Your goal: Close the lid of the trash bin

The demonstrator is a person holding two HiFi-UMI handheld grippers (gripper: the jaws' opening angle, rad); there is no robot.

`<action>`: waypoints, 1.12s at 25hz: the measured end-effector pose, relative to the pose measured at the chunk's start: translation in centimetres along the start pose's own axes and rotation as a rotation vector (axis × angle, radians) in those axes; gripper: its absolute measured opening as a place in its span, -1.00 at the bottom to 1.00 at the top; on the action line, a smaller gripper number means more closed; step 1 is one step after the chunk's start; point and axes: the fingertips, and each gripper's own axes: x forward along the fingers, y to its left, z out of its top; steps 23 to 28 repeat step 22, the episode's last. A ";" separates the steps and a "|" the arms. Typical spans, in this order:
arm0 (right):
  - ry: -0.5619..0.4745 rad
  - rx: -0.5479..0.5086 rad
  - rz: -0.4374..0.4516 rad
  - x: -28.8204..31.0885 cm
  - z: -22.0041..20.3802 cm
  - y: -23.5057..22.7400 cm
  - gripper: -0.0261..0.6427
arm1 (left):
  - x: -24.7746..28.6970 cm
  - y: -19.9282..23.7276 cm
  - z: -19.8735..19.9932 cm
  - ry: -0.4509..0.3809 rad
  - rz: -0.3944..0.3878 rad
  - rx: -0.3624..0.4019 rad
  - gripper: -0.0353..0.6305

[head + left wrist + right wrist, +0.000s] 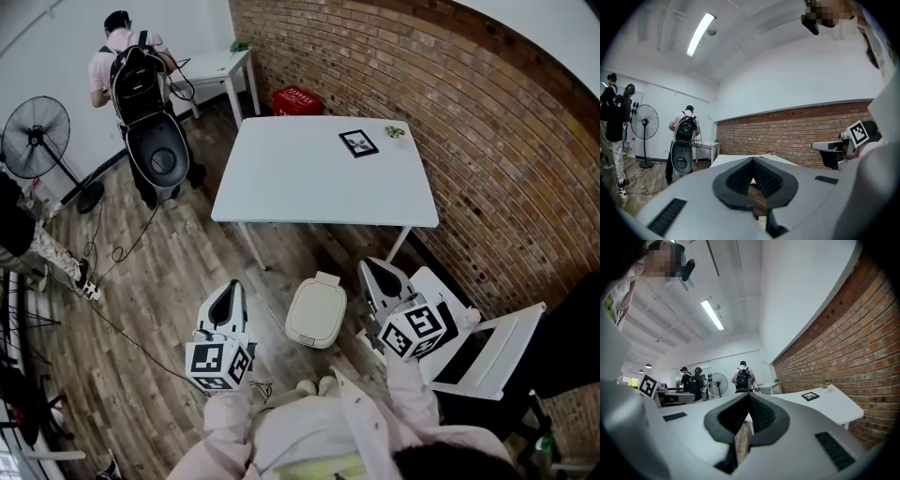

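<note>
The cream trash bin (316,314) stands on the wooden floor between my two grippers, and its lid lies flat on top. My left gripper (228,287) hovers to the bin's left, shut and holding nothing. My right gripper (373,266) hovers to the bin's right, also shut and holding nothing. Neither touches the bin. In the left gripper view the left gripper (752,161) points level across the room; the bin is out of sight there. In the right gripper view the right gripper (749,397) points level too, with its jaws together.
A white table (323,169) stands just beyond the bin, bearing a picture frame (358,142) and a small plant (395,132). A white chair (487,347) is at my right by the brick wall. A person with a backpack (141,84), a fan (36,136) and floor cables are at the left.
</note>
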 end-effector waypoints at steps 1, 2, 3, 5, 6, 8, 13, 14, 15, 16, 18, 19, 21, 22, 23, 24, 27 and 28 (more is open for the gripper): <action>0.000 -0.002 0.001 0.1 0.0 0.0 -0.91 | 0.0 0.1 0.0 0.001 0.003 0.000 -0.92; 0.000 -0.003 0.002 0.2 -0.1 0.0 -0.91 | 0.1 0.2 0.0 0.000 0.005 0.000 -0.92; 0.001 -0.002 0.003 0.3 -0.2 -0.1 -0.91 | 0.1 0.3 0.0 -0.001 0.006 0.000 -0.91; 0.006 0.006 0.000 0.3 -0.6 -0.3 -0.91 | 0.2 0.4 -0.1 0.000 0.008 -0.001 -0.92; 0.009 0.009 -0.002 0.3 -0.8 -0.4 -0.91 | 0.2 0.4 -0.2 0.001 0.009 -0.002 -0.92; 0.014 0.012 -0.005 0.3 -1.1 -0.5 -0.91 | 0.2 0.5 -0.4 0.005 0.013 -0.003 -0.92; 0.014 0.012 -0.009 0.6 -1.1 -0.9 -0.91 | 0.4 0.8 -0.4 0.006 0.025 -0.006 -0.92; 0.014 0.010 -0.008 0.6 -1.1 -1.0 -0.91 | 0.4 0.9 -0.4 0.006 0.027 -0.006 -0.91; 0.013 0.009 -0.007 0.6 -1.1 -0.9 -0.91 | 0.3 1.0 -0.5 0.006 0.029 -0.006 -0.92; 0.012 0.009 -0.007 0.6 -1.0 -0.9 -0.91 | 0.3 1.0 -0.5 0.006 0.030 -0.006 -0.91; 0.012 0.008 -0.007 0.7 -1.0 -1.0 -0.91 | 0.4 1.0 -0.5 0.005 0.031 -0.005 -0.92; 0.013 0.008 -0.007 0.7 -1.0 -1.1 -0.91 | 0.5 1.0 -0.4 0.005 0.031 -0.005 -0.91; 0.016 0.007 -0.008 0.9 -1.0 -1.3 -0.91 | 0.7 1.1 -0.4 0.007 0.029 -0.004 -0.91; 0.018 0.007 -0.008 0.9 -1.0 -1.3 -0.91 | 0.8 1.1 -0.4 0.008 0.029 -0.003 -0.92; 0.018 0.007 -0.008 0.9 -1.0 -1.3 -0.91 | 0.8 1.1 -0.4 0.008 0.029 -0.003 -0.92; 0.018 0.007 -0.008 0.9 -1.0 -1.3 -0.91 | 0.8 1.1 -0.4 0.008 0.029 -0.003 -0.92; 0.018 0.007 -0.008 0.9 -1.0 -1.3 -0.91 | 0.8 1.1 -0.4 0.008 0.029 -0.003 -0.92; 0.018 0.007 -0.008 0.9 -1.0 -1.3 -0.91 | 0.8 1.1 -0.4 0.008 0.029 -0.003 -0.92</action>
